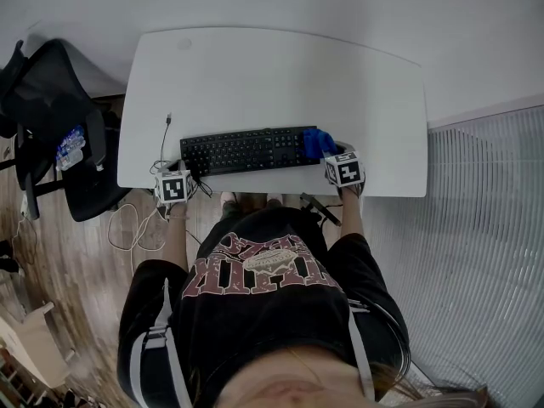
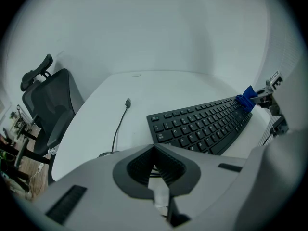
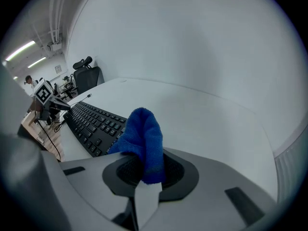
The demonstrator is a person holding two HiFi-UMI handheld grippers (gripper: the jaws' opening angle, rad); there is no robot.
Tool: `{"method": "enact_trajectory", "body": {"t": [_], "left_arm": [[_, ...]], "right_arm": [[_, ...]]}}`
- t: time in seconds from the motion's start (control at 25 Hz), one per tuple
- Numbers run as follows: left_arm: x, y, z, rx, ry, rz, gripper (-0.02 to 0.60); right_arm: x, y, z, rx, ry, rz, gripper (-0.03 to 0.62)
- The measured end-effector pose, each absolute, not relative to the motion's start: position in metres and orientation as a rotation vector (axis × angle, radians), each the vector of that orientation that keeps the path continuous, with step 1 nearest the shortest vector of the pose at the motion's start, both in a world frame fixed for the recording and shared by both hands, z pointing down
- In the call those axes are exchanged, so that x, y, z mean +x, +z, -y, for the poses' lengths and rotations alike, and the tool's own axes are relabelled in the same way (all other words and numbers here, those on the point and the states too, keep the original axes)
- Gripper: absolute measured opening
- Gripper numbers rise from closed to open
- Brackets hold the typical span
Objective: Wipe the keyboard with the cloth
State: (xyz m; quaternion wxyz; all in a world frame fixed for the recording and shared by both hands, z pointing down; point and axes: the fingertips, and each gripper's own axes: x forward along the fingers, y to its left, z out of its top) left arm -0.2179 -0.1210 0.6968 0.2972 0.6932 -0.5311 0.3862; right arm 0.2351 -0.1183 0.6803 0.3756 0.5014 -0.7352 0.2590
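Item: black keyboard (image 1: 248,150) along the near edge of the white worktop (image 1: 272,66), with the blue cloth (image 3: 142,138) at its right end, pinched in the right hand-held gripper (image 3: 147,174). The left hand-held gripper (image 2: 155,170), jaws pressed together on nothing, sat near the keyboard's near left corner, not touching it. Risks, as judged: the unbraced keyboard could skid under a sideways stroke, or the cloth could snag on keys and pull free.

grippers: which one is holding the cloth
The right gripper: the blue cloth is pinched between its jaws at the keyboard's right end. The left gripper has its jaws shut on nothing, by the keyboard's left end.
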Motion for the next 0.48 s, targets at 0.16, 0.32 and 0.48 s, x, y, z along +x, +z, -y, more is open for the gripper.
{"method": "enact_trajectory", "body": {"t": [0.16, 0.32, 0.48], "left_arm": [[-0.220, 0.697, 0.121, 1.836, 1.021, 1.413, 0.035], [-0.221, 0.696, 0.122, 1.836, 1.020, 1.413, 0.035], [-0.219, 0.696, 0.121, 1.839, 1.013, 1.411, 0.035]], "right_arm": [[0.223, 0.668, 0.122, 1.302, 0.686, 1.913, 0.064], [0.181, 0.644, 0.128, 1.248, 0.744, 2.058, 0.064], [0.118, 0.622, 0.131, 1.071, 0.684, 2.197, 0.064]]}}
